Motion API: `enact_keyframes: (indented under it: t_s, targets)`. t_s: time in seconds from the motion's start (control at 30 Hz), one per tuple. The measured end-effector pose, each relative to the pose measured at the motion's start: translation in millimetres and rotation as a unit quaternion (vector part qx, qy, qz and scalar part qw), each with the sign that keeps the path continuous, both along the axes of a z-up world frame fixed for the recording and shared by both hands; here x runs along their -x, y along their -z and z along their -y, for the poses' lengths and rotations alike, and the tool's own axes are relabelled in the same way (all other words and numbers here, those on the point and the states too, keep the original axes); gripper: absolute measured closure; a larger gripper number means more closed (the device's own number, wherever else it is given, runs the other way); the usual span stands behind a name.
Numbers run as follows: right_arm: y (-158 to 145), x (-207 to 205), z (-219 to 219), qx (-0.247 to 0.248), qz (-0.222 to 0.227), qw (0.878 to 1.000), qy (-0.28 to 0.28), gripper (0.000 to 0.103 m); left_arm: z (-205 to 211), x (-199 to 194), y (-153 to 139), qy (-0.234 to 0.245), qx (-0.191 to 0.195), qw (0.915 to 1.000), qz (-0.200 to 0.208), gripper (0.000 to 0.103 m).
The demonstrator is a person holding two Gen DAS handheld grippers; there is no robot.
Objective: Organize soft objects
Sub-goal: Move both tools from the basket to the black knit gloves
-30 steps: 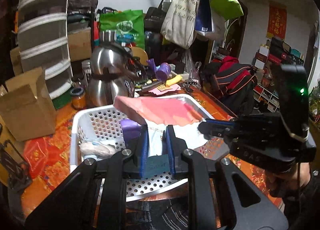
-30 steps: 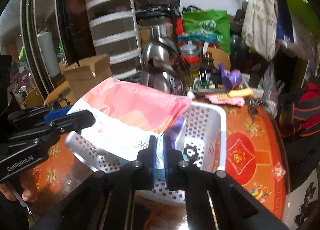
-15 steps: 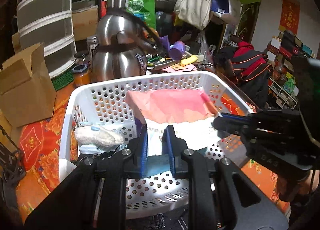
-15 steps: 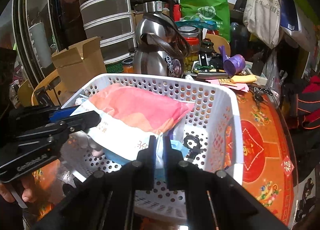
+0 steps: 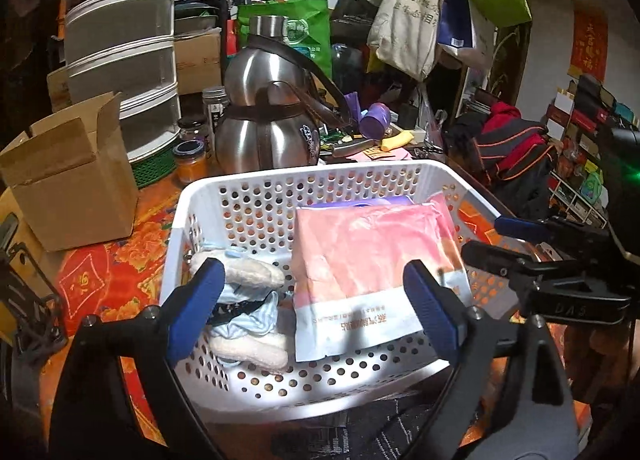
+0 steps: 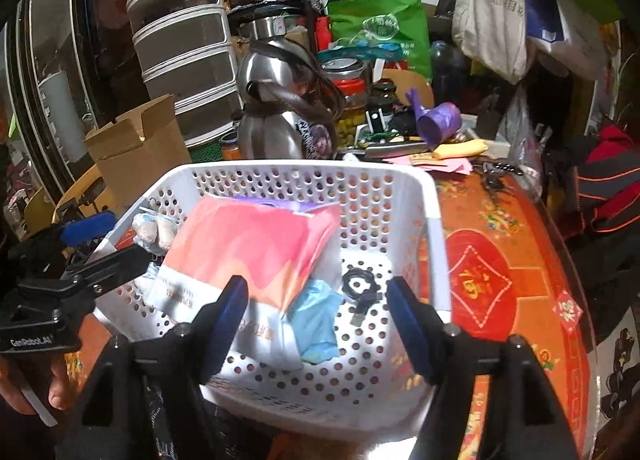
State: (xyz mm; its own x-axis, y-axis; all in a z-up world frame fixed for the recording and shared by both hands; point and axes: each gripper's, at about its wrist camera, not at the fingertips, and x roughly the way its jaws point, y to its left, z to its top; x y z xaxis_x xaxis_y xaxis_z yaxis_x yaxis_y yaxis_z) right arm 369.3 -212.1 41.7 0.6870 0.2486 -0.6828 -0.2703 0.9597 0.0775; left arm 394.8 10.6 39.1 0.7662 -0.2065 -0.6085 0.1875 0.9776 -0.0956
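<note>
Looking over: I see a cluttered table under a red and orange patterned cloth, with a white perforated basket in the middle.
Behind basket: a steel kettle with a dark strap stands just past the far rim; jars, a purple scoop and pink papers lie near it.
Left of basket: an open cardboard box sits on the cloth, with stacked grey drawers behind it.
Further back: a green bag and hanging tote bags; striped red and black clothing is piled at the right.
In the way: nothing lies between my grippers and the basket; its near rim sits right under both sets of fingers.
Packet: a soft flat packet, pink on its upper part and white with print at the near end, lies inside the basket on its right side, tilted over other items.
Other soft things: pale fluffy socks and light blue cloth lie in the basket's left part; a blue wad and a black cable lie beside the packet.
Left gripper: jaws opening, spread wide, touching nothing; the packet's near edge lies below them.
Right gripper: jaws opening, apart, pads clear of the packet corner beneath.
</note>
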Motion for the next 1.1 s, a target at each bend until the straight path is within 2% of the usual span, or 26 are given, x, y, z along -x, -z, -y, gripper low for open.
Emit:
enact_keyframes:
  t_s: [0.1,0.43,0.63,0.77,0.83,0.93,1.1]
  targets:
    - [1,1,1,0.013,0.006,1.0,0.013,0.032,-2,4,-2,-0.01,0.002,0.9999,-0.003,0.013]
    - [1,23,3,0.013,0.018,1.0,0.02,0.031,3,30,-10,-0.016,-0.006,0.9999,0.002,0.013]
    - [-5,57,2,0.007,0.033,0.999,0.016,0.031,1,63,-16,-0.018,-0.001,0.9998,0.01,0.013]
    - [-8,97,6,-0.012,0.049,0.999,0.004,0.03,-3,91,-14,-0.019,-0.001,0.9998,0.001,0.013]
    - [-5,114,9,-0.023,0.053,0.998,-0.002,0.026,-7,110,-9,-0.018,0.003,0.9998,-0.007,0.013]
    - [7,136,8,-0.021,0.049,0.999,-0.008,0.025,-15,132,7,-0.023,0.006,0.9993,-0.027,0.013]
    - [44,142,5,-0.025,0.001,0.999,-0.024,0.025,-25,149,51,-0.033,0.009,0.9966,-0.075,0.013]
